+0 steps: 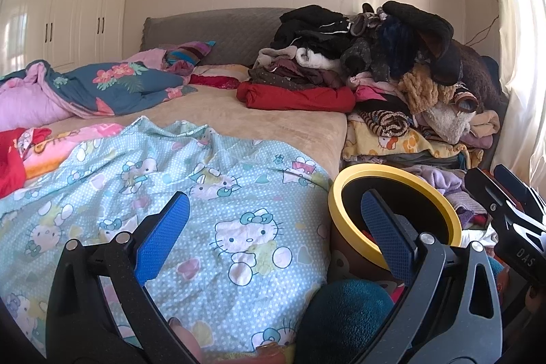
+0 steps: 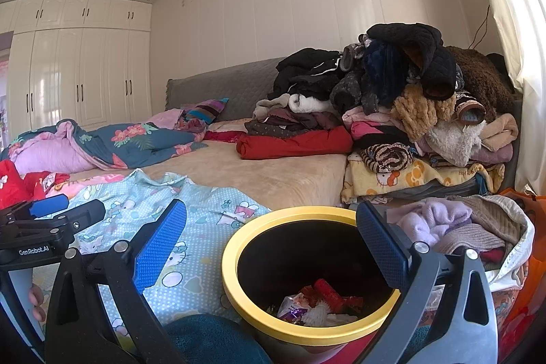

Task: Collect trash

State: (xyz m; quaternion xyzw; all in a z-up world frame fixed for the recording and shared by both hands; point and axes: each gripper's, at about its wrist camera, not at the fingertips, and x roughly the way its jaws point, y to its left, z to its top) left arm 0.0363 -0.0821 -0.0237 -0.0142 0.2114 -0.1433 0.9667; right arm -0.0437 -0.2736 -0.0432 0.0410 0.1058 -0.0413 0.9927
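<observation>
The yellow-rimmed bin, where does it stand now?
The yellow-rimmed bin stands low in the right wrist view, beside the bed's cartoon-cat quilt, left of a clothes basket.
</observation>
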